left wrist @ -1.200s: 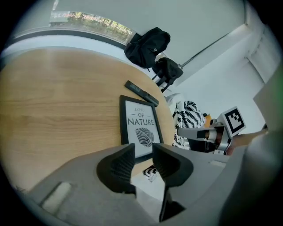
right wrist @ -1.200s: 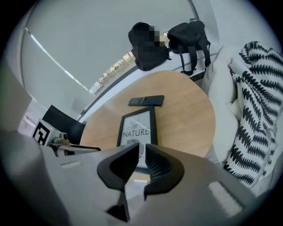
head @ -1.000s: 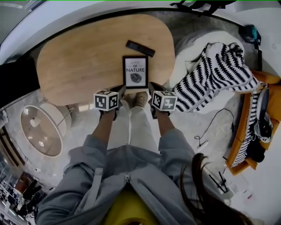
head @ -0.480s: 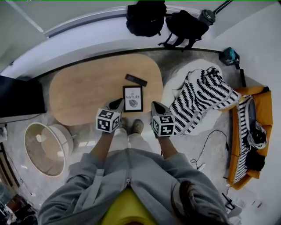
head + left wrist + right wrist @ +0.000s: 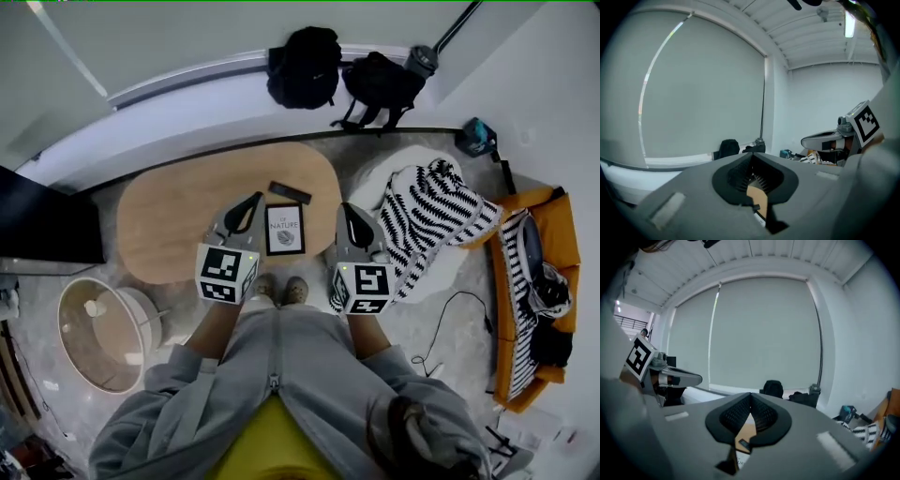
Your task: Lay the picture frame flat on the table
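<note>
The jaws of the left gripper [image 5: 751,157] were closed together on nothing. The jaws of the right gripper [image 5: 750,395] were likewise together and empty. Both pointed out across the room, not at the work, which I judged kept them clear of it. In the head view, the picture frame [image 5: 284,230] lay face up at frame centre between the two grippers. It rested on the desk [image 5: 178,216], just below a slim dark object [image 5: 290,193]. I judged the frame flat and the task complete.
</note>
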`<state>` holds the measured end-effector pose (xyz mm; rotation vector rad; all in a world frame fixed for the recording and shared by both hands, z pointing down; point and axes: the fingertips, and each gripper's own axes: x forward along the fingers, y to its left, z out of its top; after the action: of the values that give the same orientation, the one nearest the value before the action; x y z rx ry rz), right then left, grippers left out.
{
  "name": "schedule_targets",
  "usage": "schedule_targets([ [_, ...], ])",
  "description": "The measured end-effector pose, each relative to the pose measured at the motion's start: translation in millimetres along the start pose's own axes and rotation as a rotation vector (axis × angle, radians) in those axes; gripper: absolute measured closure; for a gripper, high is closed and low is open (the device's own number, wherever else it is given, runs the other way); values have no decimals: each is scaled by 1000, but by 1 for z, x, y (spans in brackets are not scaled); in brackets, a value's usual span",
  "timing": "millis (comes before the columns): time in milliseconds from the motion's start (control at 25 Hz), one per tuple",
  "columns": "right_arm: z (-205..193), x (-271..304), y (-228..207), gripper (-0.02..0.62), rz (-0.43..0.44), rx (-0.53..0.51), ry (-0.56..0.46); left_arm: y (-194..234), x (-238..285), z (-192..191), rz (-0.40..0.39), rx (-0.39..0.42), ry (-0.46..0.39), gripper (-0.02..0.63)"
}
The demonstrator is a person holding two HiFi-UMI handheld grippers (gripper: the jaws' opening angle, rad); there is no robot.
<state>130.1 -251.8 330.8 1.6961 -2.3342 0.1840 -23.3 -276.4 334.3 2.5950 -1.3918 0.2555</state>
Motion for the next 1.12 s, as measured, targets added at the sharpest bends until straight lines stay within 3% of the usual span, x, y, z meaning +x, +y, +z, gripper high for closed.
schedule_targets([
  [280,91,-36,-6,595,-40,-39,-219,-3,-38,89,66,58,-190,603],
  [520,139,-53,-7,595,-40,-84,-307,-14,-55,136,76,105,-284,603],
  [1120,138,-62,-7,595,-26,-95,-302,-23,-50,134,65,102,-269,603],
])
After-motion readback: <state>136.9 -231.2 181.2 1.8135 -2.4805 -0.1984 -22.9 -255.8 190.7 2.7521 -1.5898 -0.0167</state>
